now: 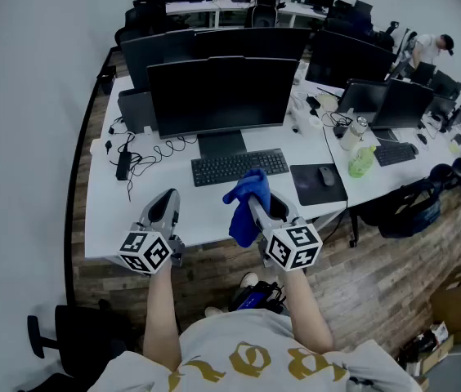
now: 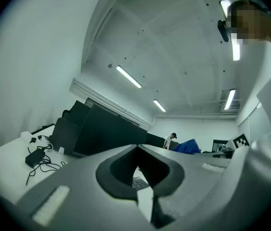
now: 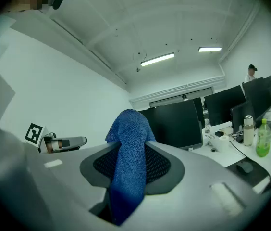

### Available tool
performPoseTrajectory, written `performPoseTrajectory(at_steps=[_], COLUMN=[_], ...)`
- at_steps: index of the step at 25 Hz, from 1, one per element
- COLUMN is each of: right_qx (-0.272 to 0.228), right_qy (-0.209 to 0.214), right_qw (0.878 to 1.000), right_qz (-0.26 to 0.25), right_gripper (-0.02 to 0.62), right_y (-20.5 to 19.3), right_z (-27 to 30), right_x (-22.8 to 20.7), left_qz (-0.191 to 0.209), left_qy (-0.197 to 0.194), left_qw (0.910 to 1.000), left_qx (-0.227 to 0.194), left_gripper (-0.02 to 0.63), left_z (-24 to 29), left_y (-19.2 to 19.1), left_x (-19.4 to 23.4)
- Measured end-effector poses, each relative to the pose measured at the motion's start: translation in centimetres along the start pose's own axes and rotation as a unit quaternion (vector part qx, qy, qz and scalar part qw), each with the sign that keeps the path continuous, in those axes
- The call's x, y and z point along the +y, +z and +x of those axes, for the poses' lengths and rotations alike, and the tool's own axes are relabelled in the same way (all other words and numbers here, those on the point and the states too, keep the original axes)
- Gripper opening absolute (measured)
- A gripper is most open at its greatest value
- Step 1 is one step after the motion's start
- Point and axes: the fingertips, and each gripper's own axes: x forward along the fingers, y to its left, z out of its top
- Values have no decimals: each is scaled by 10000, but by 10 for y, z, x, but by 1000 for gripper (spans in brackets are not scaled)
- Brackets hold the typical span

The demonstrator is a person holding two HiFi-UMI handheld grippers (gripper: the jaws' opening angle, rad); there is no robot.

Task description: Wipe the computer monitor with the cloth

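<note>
Black keyboard (image 1: 239, 167) on the white desk (image 1: 108, 211), mouse (image 1: 326, 175) on a dark pad (image 1: 308, 189) just right of it. Green bottle (image 1: 361, 162) and steel flask (image 1: 351, 134) further right, tangled cables (image 1: 153, 152) with a power brick (image 1: 123, 166) off left, dark backpack (image 1: 410, 208) down on the wood floor (image 1: 378, 276).

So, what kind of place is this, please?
Most likely an open-plan office. Long white desks stand in rows and carry many dark screens. The nearest monitor has a keyboard and a mouse before it. The ceiling strip lights fit that too.
</note>
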Motion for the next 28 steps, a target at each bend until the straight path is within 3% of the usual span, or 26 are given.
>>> performPoseTrajectory(at_steps=[7, 13, 20, 28], right_qx=[27, 62, -170, -690], right_qy=[-74, -125, -131, -44], right_qw=[10000, 9999, 9992, 9974], right_qz=[30, -37, -348, -217], right_gripper=[147, 147, 149, 149], right_y=[-2, -5, 14, 43], right_z=[3, -2, -1, 36], right_x=[1, 0, -5, -41], left_qz=[-162, -588, -114, -84], left_qy=[-201, -642, -345, -271], left_qw=[9993, 9961, 9984, 9992], left_qx=[283, -163, 432, 266], left_gripper=[0, 0, 0, 0], left_z=[8, 9, 31, 79], left_y=[-9, 1, -13, -3], left_x=[-6, -16, -13, 5])
